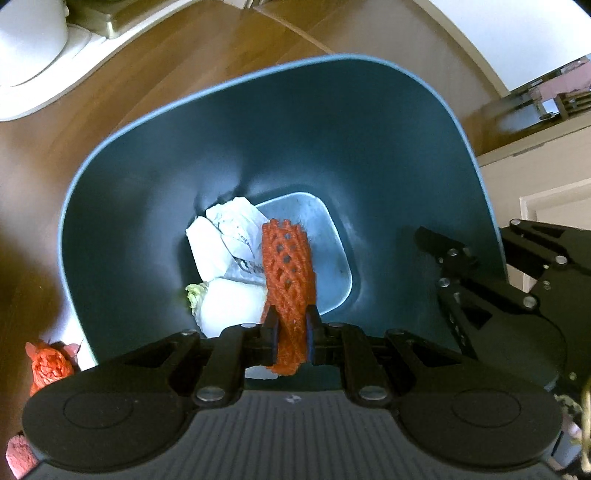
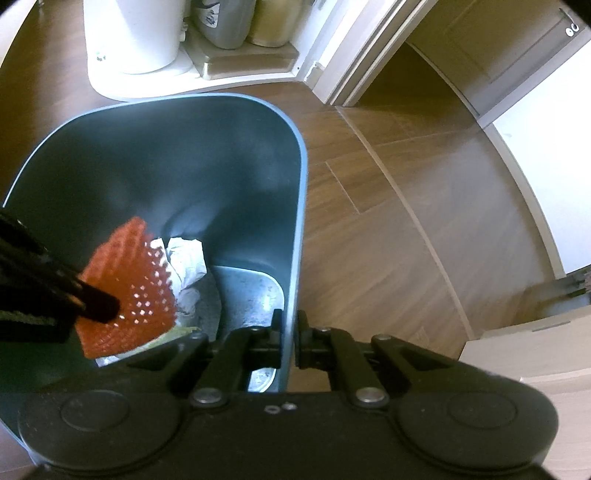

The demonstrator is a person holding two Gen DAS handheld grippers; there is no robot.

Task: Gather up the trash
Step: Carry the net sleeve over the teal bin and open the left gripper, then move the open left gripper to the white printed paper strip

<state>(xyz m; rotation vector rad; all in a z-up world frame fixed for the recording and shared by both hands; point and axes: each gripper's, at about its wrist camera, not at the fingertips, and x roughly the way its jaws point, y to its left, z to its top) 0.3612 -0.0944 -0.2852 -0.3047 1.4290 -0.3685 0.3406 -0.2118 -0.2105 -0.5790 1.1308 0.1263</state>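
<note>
A dark blue trash bin (image 1: 369, 122) stands open on the wooden floor, also in the right wrist view (image 2: 299, 177). My left gripper (image 1: 291, 332) is shut on an orange foam net sleeve (image 1: 288, 266) and holds it over the bin's mouth; the sleeve also shows in the right wrist view (image 2: 129, 280). My right gripper (image 2: 290, 338) is shut on the bin's right wall, one finger inside and one outside. Crumpled white paper (image 1: 229, 236) and a cabbage piece (image 1: 229, 306) lie at the bin's bottom.
Another orange net (image 1: 50, 363) lies on the floor left of the bin. White and metal containers (image 2: 136, 33) stand on a white base behind the bin. A door frame (image 2: 354, 62) and white cabinets (image 2: 546, 155) stand to the right.
</note>
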